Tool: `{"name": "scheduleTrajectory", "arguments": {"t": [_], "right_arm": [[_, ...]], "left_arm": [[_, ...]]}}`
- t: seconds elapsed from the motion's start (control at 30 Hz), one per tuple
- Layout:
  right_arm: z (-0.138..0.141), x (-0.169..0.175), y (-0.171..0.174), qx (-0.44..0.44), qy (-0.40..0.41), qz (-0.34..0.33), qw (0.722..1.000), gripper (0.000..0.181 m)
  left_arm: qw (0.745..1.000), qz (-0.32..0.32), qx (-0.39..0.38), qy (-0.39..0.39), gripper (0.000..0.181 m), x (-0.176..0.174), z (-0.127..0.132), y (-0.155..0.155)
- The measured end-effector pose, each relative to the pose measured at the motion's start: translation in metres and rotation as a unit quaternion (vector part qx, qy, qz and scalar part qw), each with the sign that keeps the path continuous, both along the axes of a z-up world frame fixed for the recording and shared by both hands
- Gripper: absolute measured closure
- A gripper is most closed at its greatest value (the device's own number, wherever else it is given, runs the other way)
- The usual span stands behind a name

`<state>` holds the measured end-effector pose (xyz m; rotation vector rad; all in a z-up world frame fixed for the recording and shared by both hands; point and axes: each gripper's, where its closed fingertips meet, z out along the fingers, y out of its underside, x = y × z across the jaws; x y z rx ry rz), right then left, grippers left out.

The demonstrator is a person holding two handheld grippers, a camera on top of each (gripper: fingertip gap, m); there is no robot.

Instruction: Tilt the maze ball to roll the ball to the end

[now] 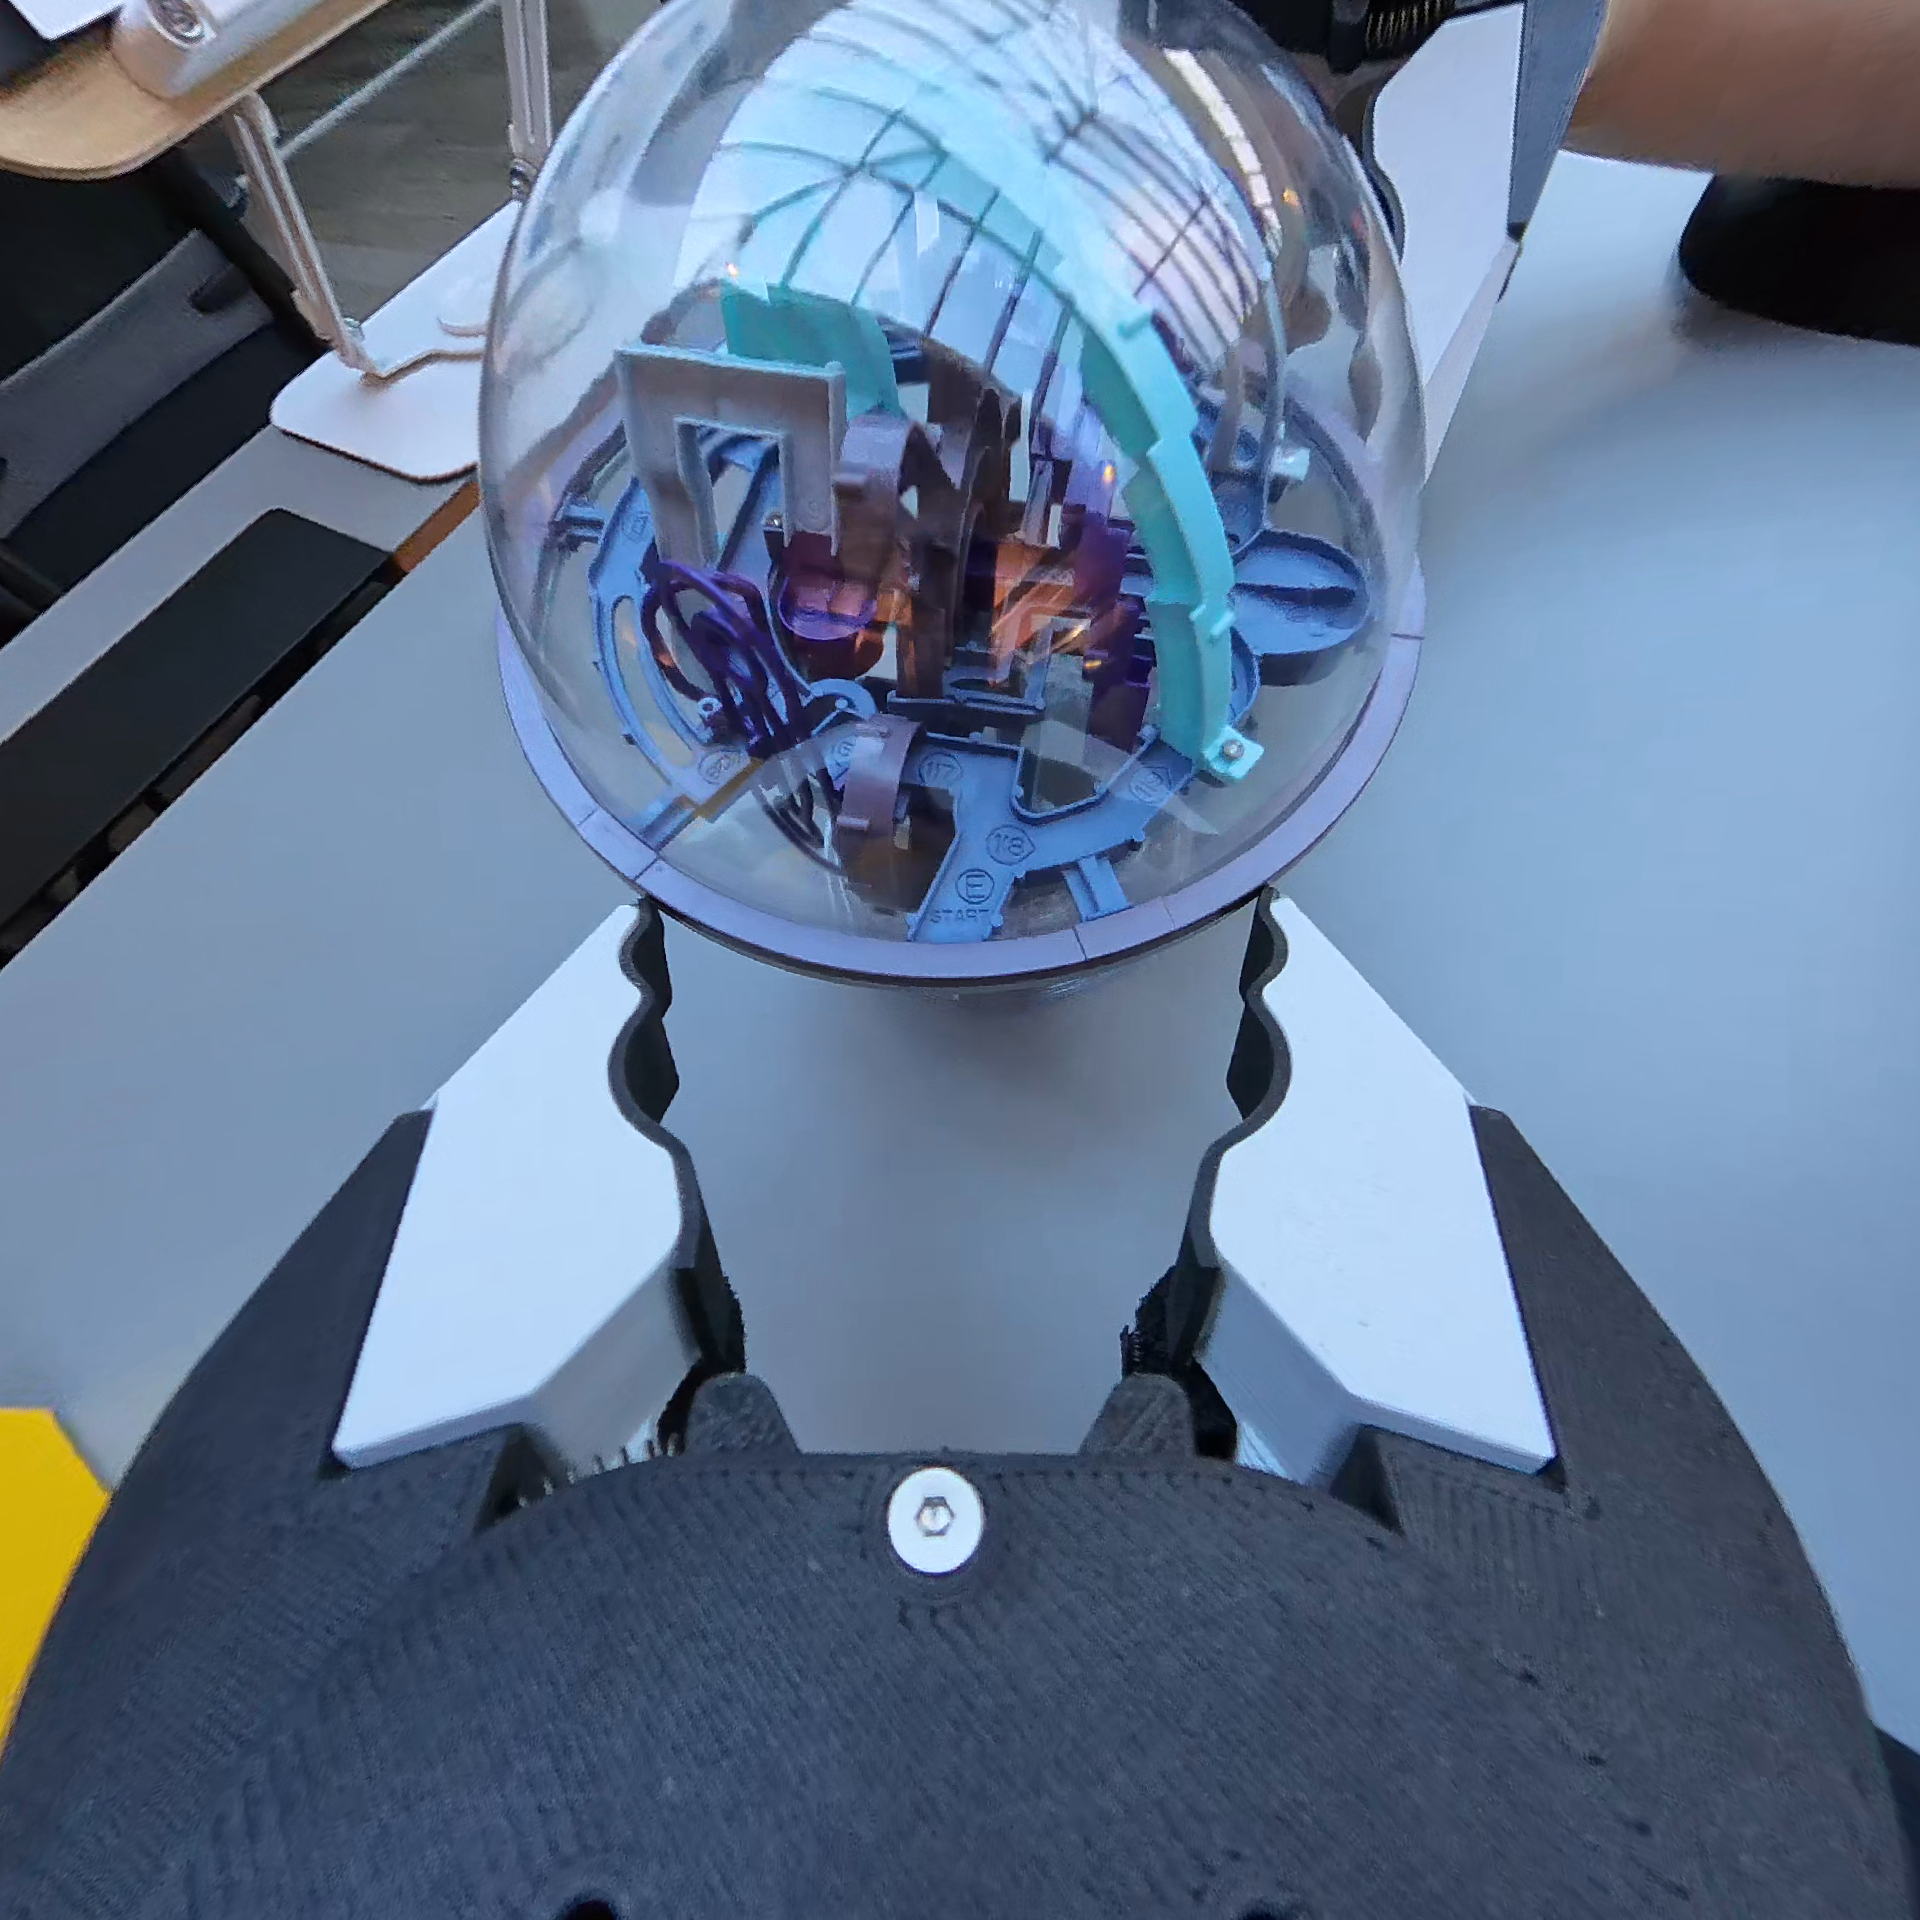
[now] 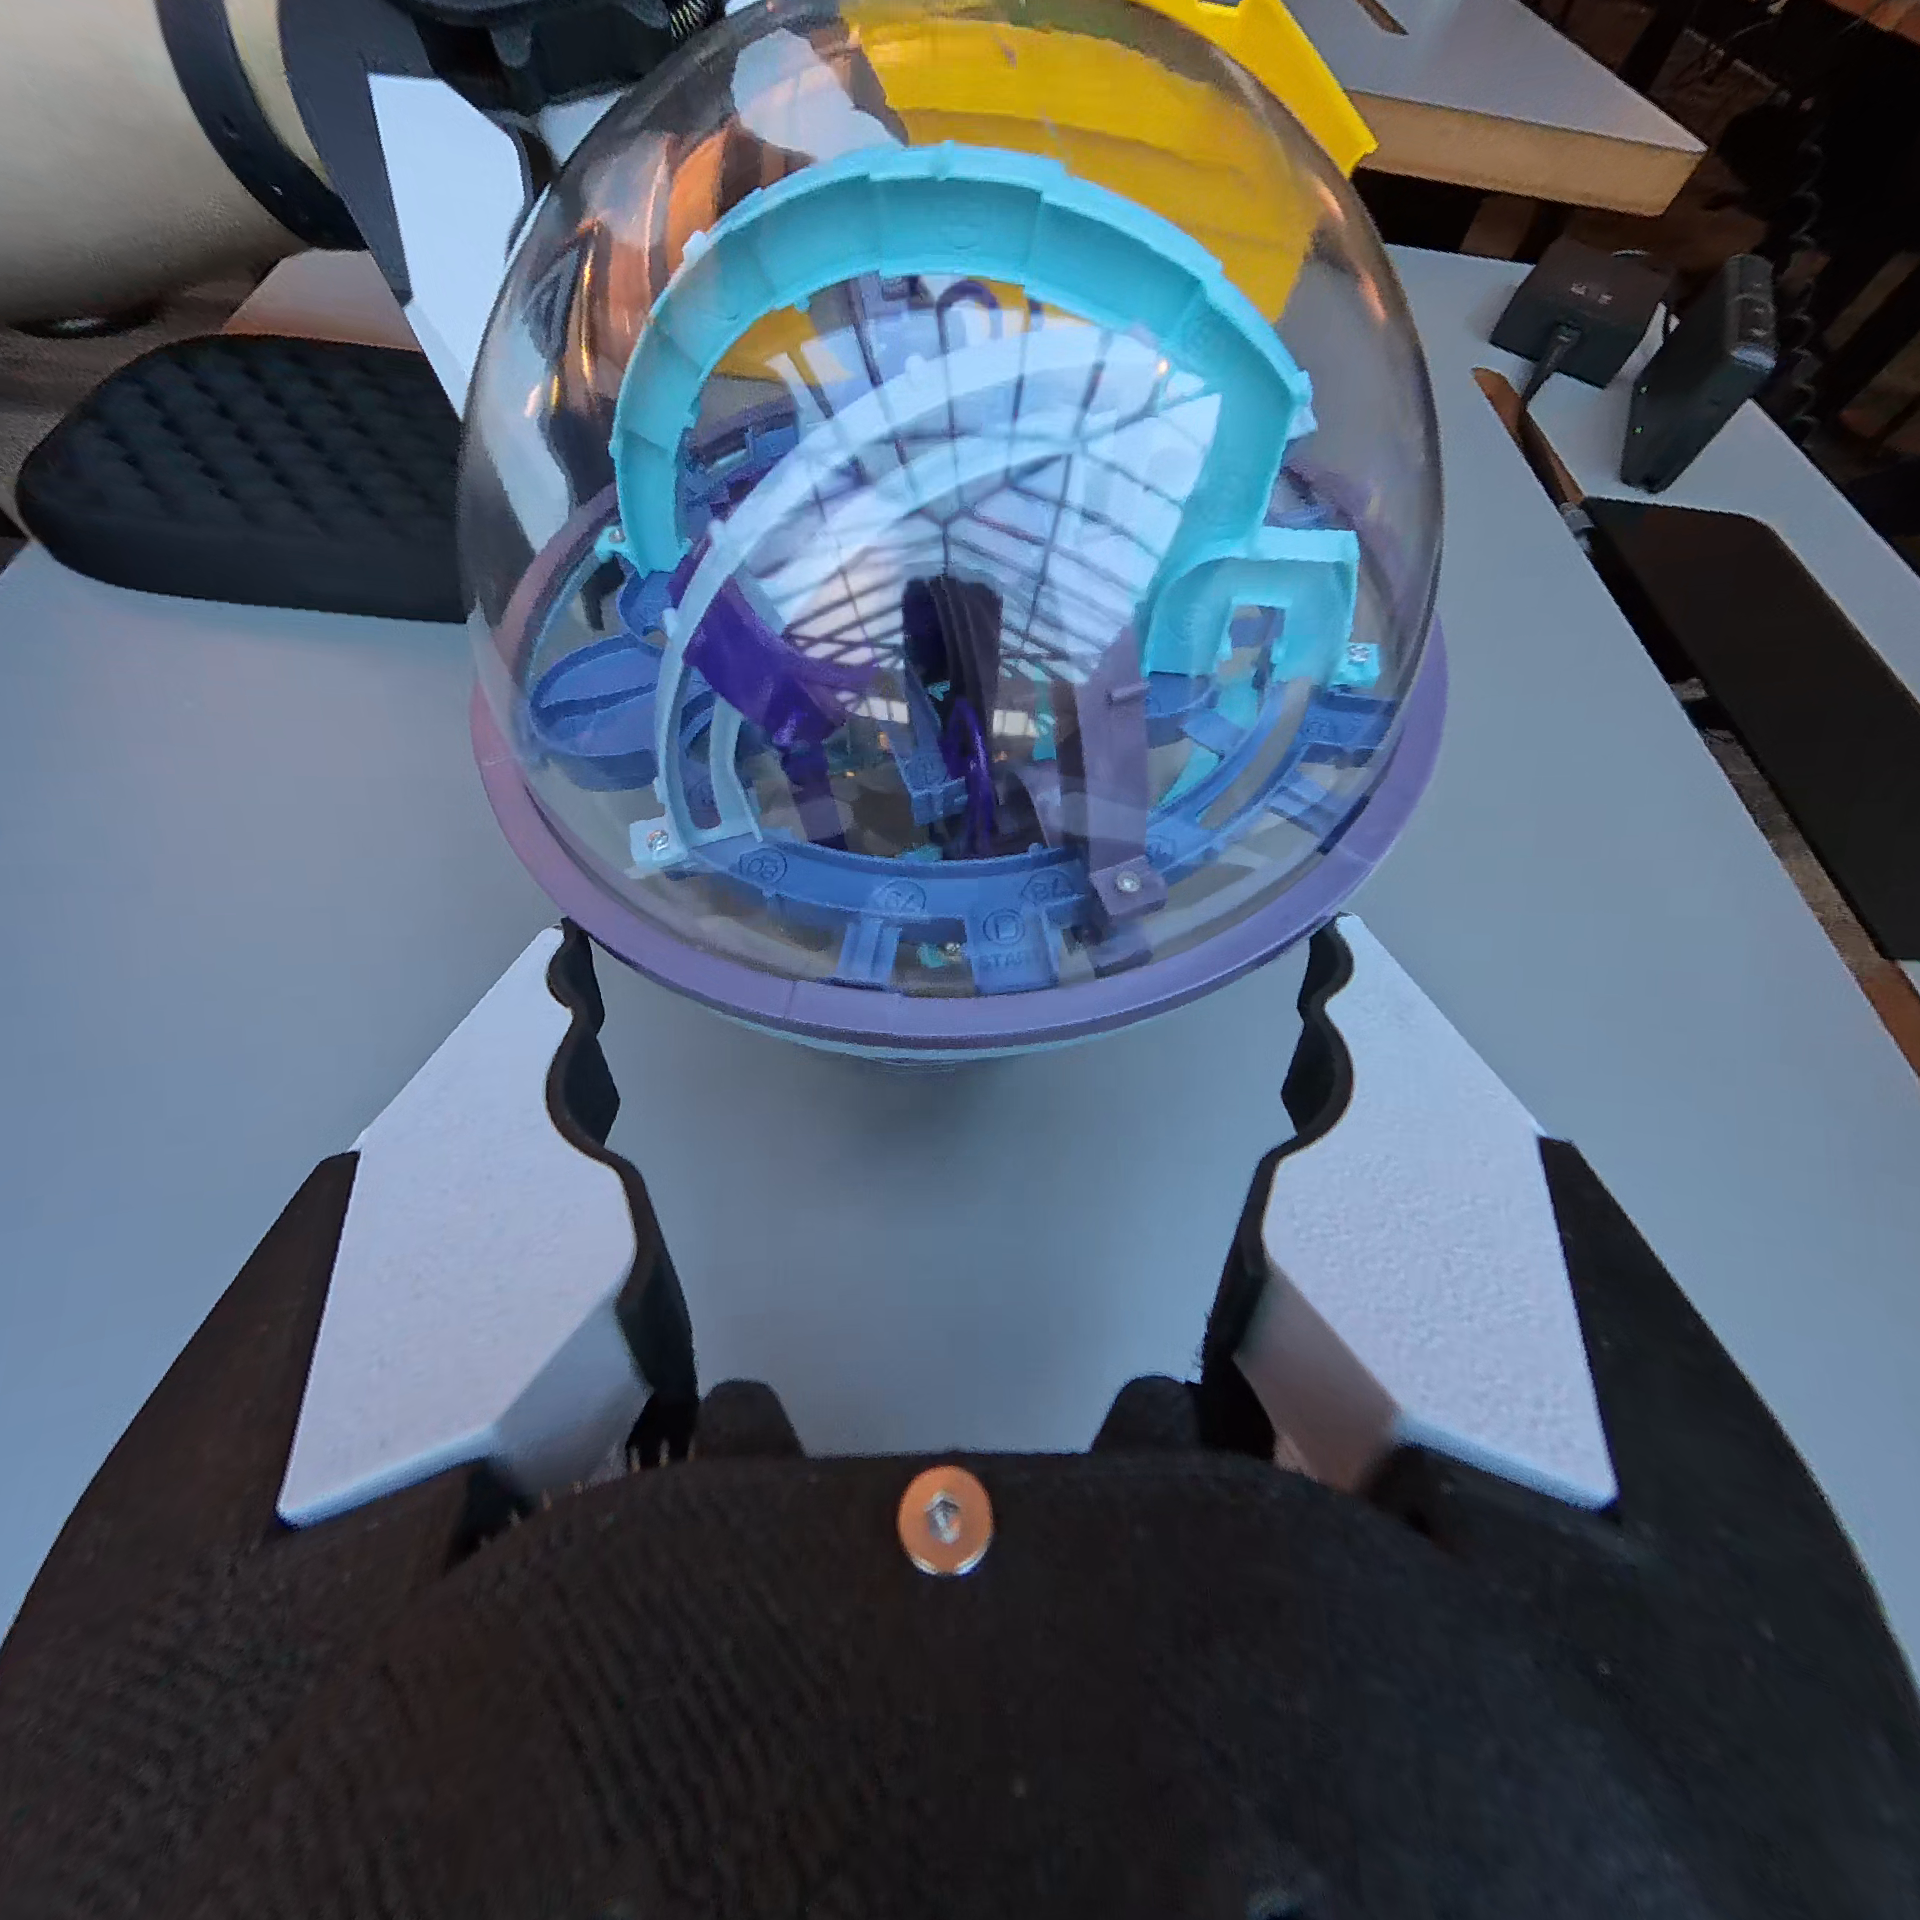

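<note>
The maze ball (image 1: 951,499) is a clear sphere with a purple equator band and blue, teal and purple tracks inside. It rests on the grey table (image 1: 312,935) between my two grippers, which face each other across it. My left gripper (image 1: 953,914) is open, its fingertips (image 1: 644,925) just under the near edge of the band. My right gripper (image 2: 951,945) is open at the opposite side of the ball (image 2: 951,540), its fingertips (image 2: 571,956) likewise at the band. I cannot pick out the small rolling ball inside. Each gripper's white finger shows behind the sphere in the other's view.
A black padded rest (image 2: 249,478) lies on the table beside the ball and also shows in the left wrist view (image 1: 1808,260). A person's arm (image 1: 1745,94) is above it. Black devices (image 2: 1704,384) and a black mat (image 2: 1766,707) sit at the right; a wooden stand (image 1: 125,114) at the far left.
</note>
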<state>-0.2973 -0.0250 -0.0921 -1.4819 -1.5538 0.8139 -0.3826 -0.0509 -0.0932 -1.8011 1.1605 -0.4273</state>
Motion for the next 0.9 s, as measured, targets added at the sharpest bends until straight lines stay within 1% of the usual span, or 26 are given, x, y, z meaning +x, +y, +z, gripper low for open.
{"name": "scheduleTrajectory", "arguments": {"t": [0.13, 0.2, 0.33, 0.53, 0.63, 0.7, 0.77, 0.87, 0.9], "right_arm": [[0.004, 0.034, 0.000, 0.002, -0.002, -0.028, 1.000, 0.047], [0.004, 0.056, -0.005, -0.012, -0.004, -0.040, 0.999, 0.051], [0.003, 0.102, -0.008, -0.006, 0.000, -0.086, 0.996, 0.050], [0.004, 0.165, -0.019, -0.008, 0.011, -0.143, 0.990, 0.050], [0.004, 0.190, -0.023, -0.006, 0.012, -0.161, 0.987, 0.050], [0.005, 0.199, -0.025, -0.005, 0.015, -0.170, 0.985, 0.050], [0.002, 0.204, -0.026, 0.000, 0.014, -0.171, 0.985, 0.051], [0.002, 0.207, -0.030, 0.000, 0.035, -0.163, 0.986, 0.052], [0.002, 0.209, -0.030, -0.001, 0.041, -0.163, 0.986, 0.052]], "left_arm": [[1.000, -0.026, -0.003, -0.003, 0.072, 0.033, -0.005, 0.006], [0.999, -0.045, -0.008, -0.006, 0.072, 0.055, -0.006, 0.007], [0.996, -0.086, -0.006, -0.005, 0.072, 0.101, -0.006, 0.010], [0.990, -0.142, -0.015, -0.011, 0.072, 0.165, -0.006, 0.008], [0.987, -0.162, -0.010, -0.016, 0.072, 0.190, -0.006, 0.007], [0.985, -0.171, -0.009, -0.028, 0.072, 0.199, -0.005, 0.007], [0.983, -0.174, -0.025, -0.059, 0.077, 0.200, -0.003, 0.004], [0.975, -0.170, -0.062, -0.130, 0.091, 0.191, 0.008, 0.000], [0.974, -0.163, -0.064, -0.142, 0.089, 0.186, 0.012, 0.000]]}}
